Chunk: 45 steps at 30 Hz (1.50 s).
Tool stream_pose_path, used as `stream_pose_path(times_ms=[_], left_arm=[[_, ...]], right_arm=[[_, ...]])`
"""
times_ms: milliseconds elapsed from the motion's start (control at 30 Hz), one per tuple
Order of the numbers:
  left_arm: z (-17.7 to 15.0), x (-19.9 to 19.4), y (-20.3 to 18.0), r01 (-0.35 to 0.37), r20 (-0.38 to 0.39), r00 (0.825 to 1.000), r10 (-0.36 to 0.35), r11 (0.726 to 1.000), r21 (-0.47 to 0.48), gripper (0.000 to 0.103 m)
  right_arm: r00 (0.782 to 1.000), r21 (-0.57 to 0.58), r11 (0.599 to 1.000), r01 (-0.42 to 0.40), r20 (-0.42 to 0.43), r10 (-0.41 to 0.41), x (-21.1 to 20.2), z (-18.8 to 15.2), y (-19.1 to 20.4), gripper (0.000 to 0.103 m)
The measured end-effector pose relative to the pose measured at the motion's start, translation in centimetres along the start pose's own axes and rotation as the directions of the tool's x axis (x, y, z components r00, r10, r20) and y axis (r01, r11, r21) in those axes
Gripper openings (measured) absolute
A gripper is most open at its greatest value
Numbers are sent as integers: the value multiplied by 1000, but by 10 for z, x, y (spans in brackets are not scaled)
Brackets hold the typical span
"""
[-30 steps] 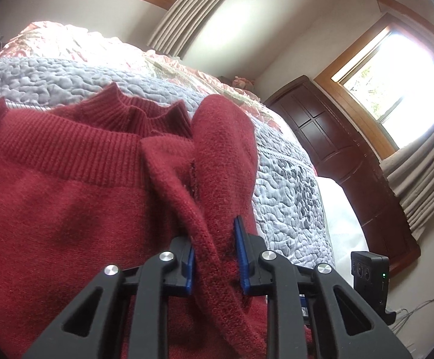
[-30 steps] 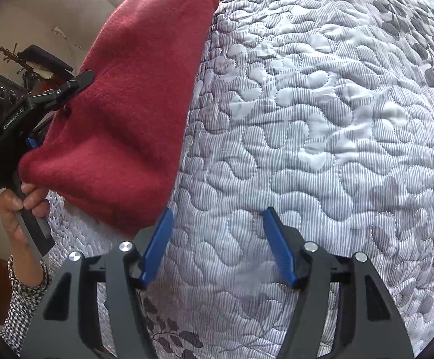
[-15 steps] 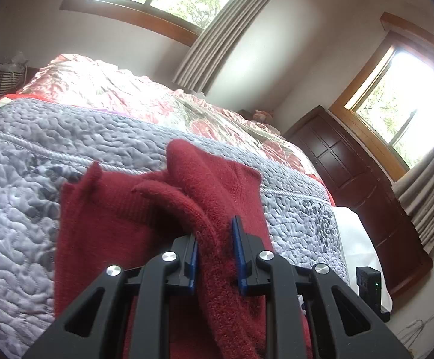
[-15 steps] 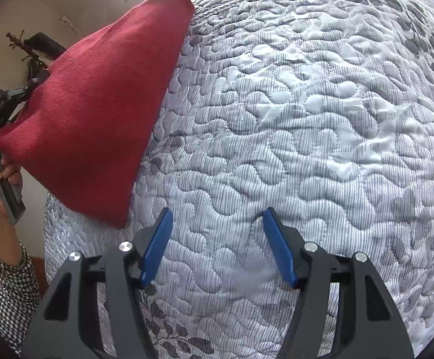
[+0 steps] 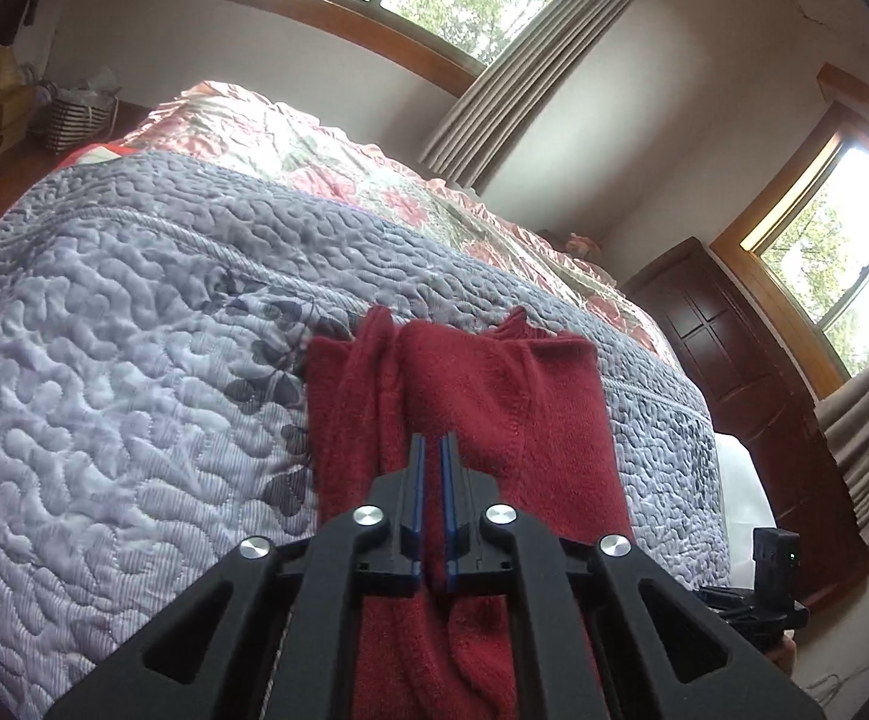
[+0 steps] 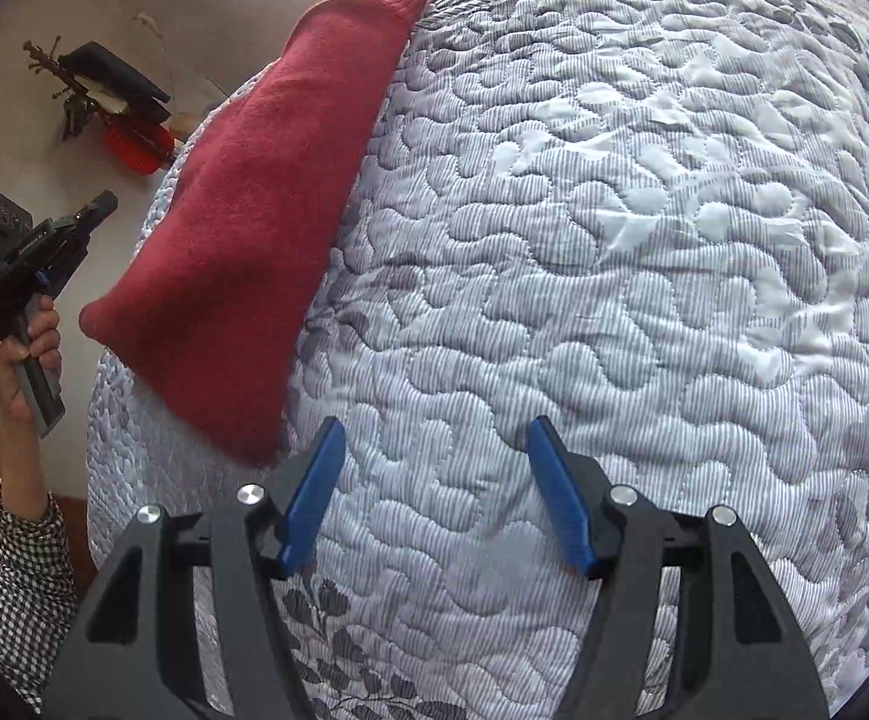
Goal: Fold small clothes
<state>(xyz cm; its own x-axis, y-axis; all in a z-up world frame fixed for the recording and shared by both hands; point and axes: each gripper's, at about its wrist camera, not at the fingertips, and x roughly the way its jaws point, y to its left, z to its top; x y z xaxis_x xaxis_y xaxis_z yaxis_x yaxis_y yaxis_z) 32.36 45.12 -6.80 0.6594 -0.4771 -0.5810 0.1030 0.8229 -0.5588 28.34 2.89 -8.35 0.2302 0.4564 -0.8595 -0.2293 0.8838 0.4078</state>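
Left gripper (image 5: 428, 456): jaws nearly together, blue pads parallel with only a thin slit between them. Nothing is pinched at the tips; the dark red knitted sweater (image 5: 482, 420) shows below and beyond them, and whether cloth is caught further back in the slit I cannot tell. In the right wrist view the left gripper (image 6: 83, 219) hangs off the edge of the bed, apart from the cloth.

The sweater's long axis runs straight ahead from the left claw, nearly in line with its fingers, folded into a narrow strip on the grey quilted bedspread (image 5: 134, 360). Near end directly beneath the claw; collar end farthest.

Right gripper (image 6: 434, 468): jaws spread wide, holding nothing, over bare quilt. The sweater (image 6: 254, 228) lies ahead and left of it, its nearest corner just beside the left blue pad, its length slanting away up and rightward.

Judgement: the left gripper is nearer the sweater's near end; a crosswise fold towards the collar looks next.
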Motion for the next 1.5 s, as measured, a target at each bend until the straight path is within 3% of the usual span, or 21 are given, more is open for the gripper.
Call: stream_pose_path(times_ms=[33,100,200,367,467,533,600,700,967,1100,1233,1467,1500], left_arm=[[-4,0,-1,15,-20,1000,-15,1000,-7,12],[-17,3,-8,51,-69,996,-51,999,-12,40],[-38,6,-20,60,-134,989,-60,998,-9,60],[-62,15,-24,53,-203,977,-63,997,-54,68],[-71,18,-28,53,-218,974,-64,997,-54,66],[-76,19,-29,64,-224,972,-74,997,-53,55],[-81,22,-29,81,-243,966,-92,995,-55,30],[-85,22,-27,94,-236,966,-105,994,-58,18],[-61,-30,-2,95,-92,991,-99,994,-51,15],[-80,-11,27,-5,-144,990,1,1000,-27,15],[-91,-1,39,23,-129,991,-27,999,-38,15],[-83,-7,26,31,-120,992,-31,1000,2,15],[-83,-8,25,31,-121,992,-30,999,6,15]], right_arm=[[1000,-1,1000,-1,-1,1,1,1,2,65],[1000,-5,1000,3,-4,-3,4,1,5,65],[1000,-13,1000,11,-8,-11,7,1,8,67],[1000,-8,1000,12,-10,-12,8,2,8,67],[1000,-14,1000,18,-14,-18,8,1,9,68],[1000,-15,1000,21,-19,-22,9,1,11,68],[999,-13,1000,27,-21,-28,10,0,12,69],[999,-8,999,32,-22,-32,12,0,14,70],[1000,-11,1000,3,-30,-3,14,0,25,71],[999,-25,999,-29,-22,29,18,1,38,71],[987,-20,988,-156,-41,155,24,5,62,71],[972,-48,979,-200,-133,192,67,13,98,70],[970,-47,978,-204,-144,196,75,12,99,62]])
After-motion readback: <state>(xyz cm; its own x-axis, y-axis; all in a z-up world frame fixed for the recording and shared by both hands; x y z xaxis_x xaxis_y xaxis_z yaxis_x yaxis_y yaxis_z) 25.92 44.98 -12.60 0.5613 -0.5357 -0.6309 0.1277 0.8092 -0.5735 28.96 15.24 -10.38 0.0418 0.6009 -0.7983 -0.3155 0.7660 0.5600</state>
